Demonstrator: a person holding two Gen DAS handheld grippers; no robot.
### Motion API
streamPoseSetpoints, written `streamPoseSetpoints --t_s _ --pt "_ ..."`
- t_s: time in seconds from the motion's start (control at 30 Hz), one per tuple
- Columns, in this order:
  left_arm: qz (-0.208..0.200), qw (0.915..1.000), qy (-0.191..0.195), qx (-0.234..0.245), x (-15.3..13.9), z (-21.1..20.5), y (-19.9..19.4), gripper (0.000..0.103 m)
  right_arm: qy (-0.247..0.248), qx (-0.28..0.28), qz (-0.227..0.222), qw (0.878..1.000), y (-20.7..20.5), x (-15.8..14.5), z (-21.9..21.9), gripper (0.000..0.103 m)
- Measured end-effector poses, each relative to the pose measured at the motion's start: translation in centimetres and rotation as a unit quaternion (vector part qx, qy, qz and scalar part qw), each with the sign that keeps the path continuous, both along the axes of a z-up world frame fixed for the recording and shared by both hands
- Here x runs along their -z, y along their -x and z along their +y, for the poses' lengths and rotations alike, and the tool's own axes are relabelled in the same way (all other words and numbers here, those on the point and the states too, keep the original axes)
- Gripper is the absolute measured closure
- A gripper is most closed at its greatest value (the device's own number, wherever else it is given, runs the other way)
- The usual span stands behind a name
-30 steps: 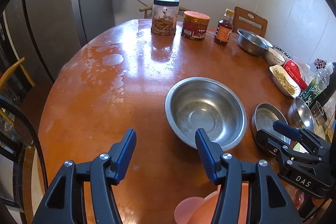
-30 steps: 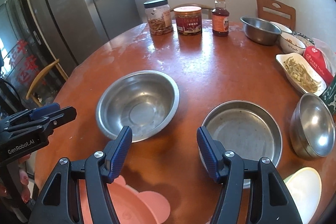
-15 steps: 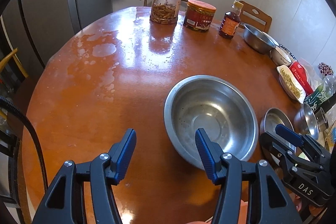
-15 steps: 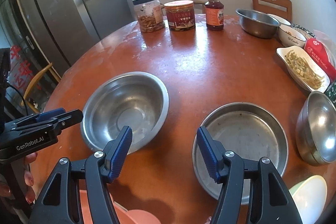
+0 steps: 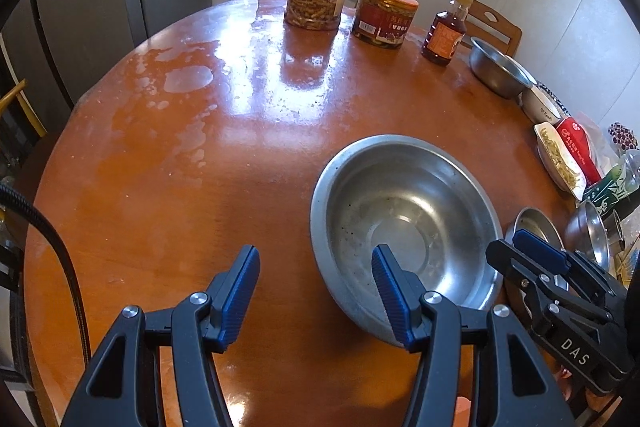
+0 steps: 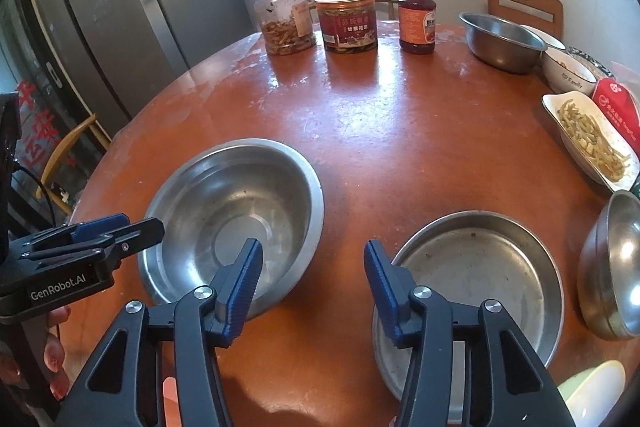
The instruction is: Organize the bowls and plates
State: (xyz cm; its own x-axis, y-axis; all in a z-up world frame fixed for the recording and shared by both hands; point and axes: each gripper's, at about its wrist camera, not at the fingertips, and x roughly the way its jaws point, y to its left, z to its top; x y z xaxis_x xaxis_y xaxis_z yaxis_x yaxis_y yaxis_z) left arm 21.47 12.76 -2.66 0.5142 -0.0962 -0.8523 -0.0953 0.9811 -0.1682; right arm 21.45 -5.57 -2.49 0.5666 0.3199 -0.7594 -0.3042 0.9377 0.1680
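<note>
Now, left hand-held gripper: we see its 2 blue pads apart, clamped on nothing; the near rim of the large steel bowl lies between them, the right pad over the bowl's inside, the left pad over bare tabletop.
Right hand-held gripper: we see its jaws closing, nothing between them but bare tabletop; its left pad sits over the near right rim of the large steel bowl, its right pad over the near left rim of the shallow steel plate.
Large steel bowl: upright and empty on the near part of the tabletop, left of the shallow steel plate, the 2 apart.
Shallow steel plate: flat on the tabletop, empty, near the right edge.
Small steel bowl: tilted on its side, just right of the shallow steel plate.
Far steel bowl: upright at the far right, beside a white bowl.
White dish: holds pale food strips, at the right edge.
Back row: 2 jars, the clear jar and the red jar, with 1 bottle to their right.
Fingers: we see a person's fingers below the left tool.
</note>
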Motion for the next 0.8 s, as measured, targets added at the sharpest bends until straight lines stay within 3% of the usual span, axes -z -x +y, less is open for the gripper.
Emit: streamPoseSetpoints --t_s 0.33,0.43,0.6,0.8 --pt "0.016 0.9992 0.038 -0.003 1.6 0.2 -0.4 0.046 -0.002 -0.013 0.006 1.0 -0.2 0.9 0.4 0.071" --pt "0.019 0.9984 0.054 -0.002 2.0 0.4 -0.4 0.054 0.001 -0.025 0.004 1.0 0.0 0.9 1.0 0.077" --pt "0.013 0.9983 0.055 0.013 1.7 -0.2 -0.1 0.067 0.004 -0.035 0.0 0.999 0.3 0.8 1.4 0.077" --pt "0.011 0.9987 0.046 0.019 1.3 -0.5 0.3 0.068 0.003 -0.039 -0.004 0.999 0.7 0.5 1.6 0.078"
